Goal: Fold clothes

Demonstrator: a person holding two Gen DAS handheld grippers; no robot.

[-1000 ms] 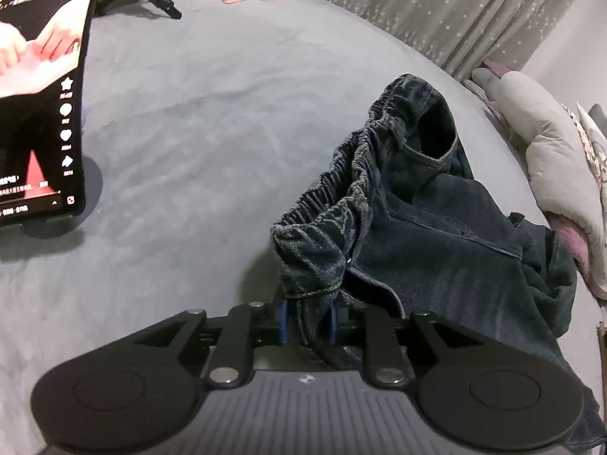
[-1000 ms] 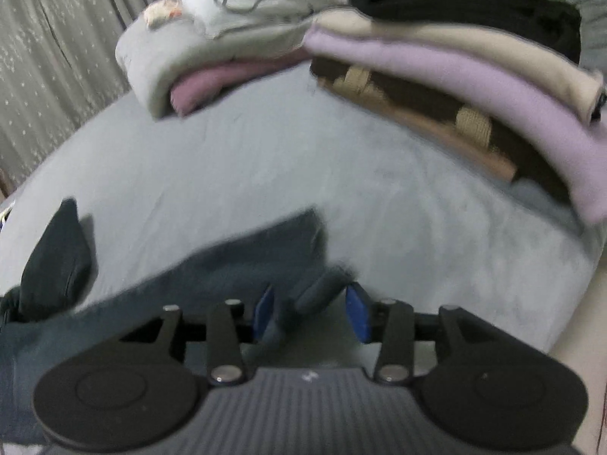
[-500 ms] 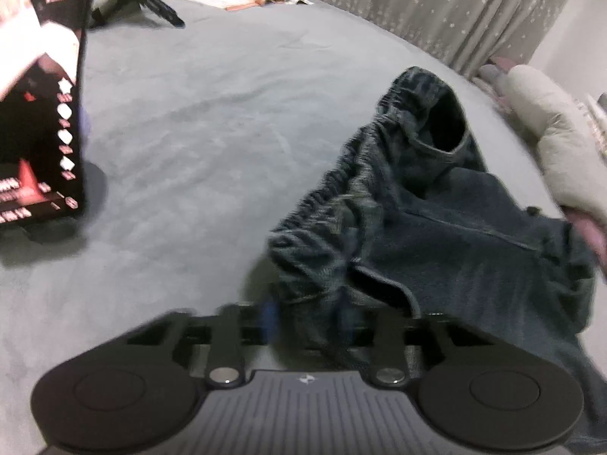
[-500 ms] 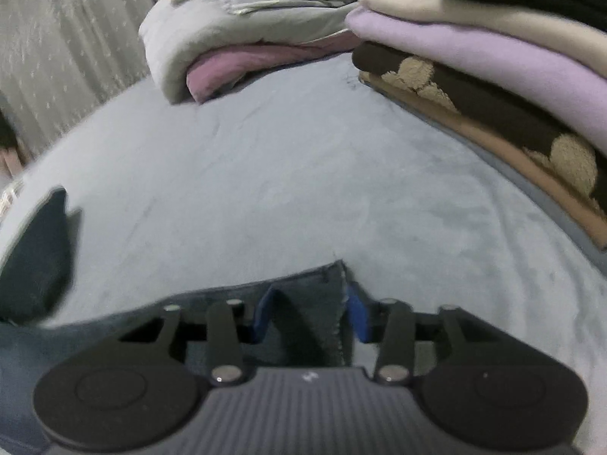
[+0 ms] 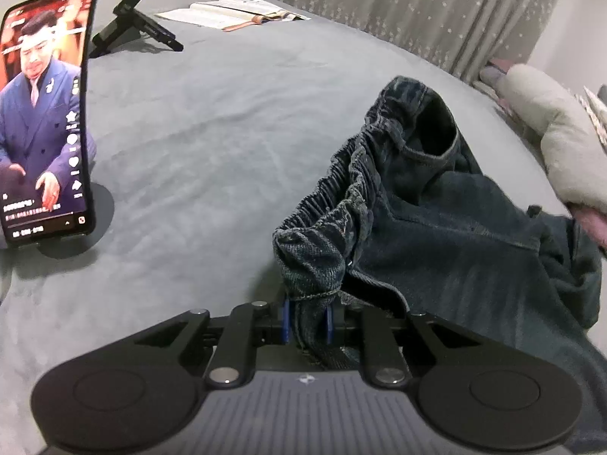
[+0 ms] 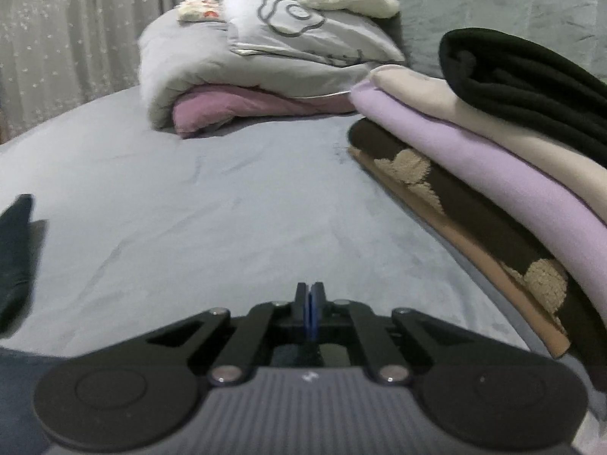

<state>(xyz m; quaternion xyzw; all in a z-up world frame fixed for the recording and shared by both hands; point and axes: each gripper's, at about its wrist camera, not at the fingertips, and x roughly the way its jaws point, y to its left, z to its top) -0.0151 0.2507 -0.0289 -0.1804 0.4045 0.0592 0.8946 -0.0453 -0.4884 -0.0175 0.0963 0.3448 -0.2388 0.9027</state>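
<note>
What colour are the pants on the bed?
Dark blue denim; the pants show best in the left wrist view.

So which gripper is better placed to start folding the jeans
Left. The left gripper is shut on the jeans at the waistband; the right gripper is shut with nothing visible between its pads.

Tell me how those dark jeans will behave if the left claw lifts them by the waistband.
The jeans will probably hang floppy: the denim already slumps in folds on the bed. The gathered elastic waistband looks bulky, so the left claw, shut on it, should hold without slipping. The thick fabric likely makes them fairly heavy, so the legs may drag.
</note>
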